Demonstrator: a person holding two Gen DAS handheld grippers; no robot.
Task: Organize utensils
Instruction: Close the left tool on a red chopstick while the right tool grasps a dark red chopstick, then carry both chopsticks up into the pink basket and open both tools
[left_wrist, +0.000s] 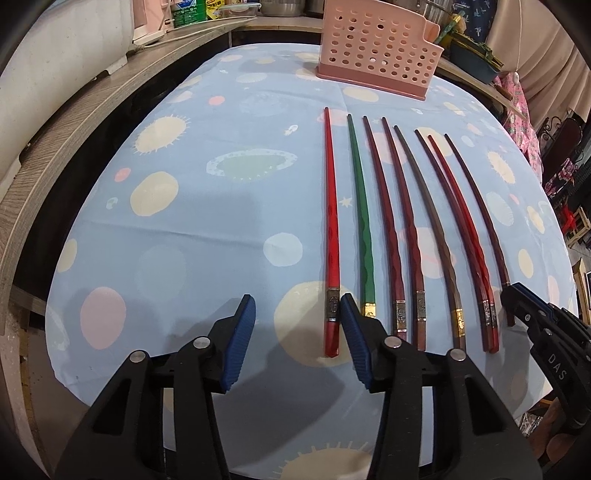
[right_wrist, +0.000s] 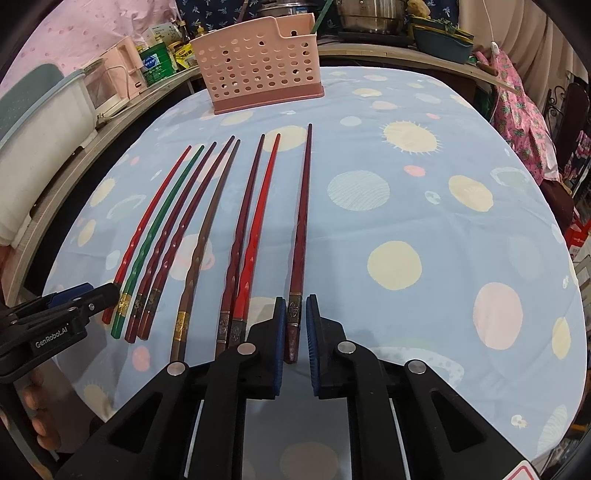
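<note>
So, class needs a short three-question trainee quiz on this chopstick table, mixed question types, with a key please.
1. True or false: the pink basket stands beyond the chopsticks' thin tips.
2. How many chopsticks lie on the tablecloth?
3. The right gripper straddles which one? A) green chopstick B) dark red chopstick at the right end C) brown chopstick

Key: 1 true; 2 eight; 3 B. The left gripper is open beside the red chopstick.
</note>
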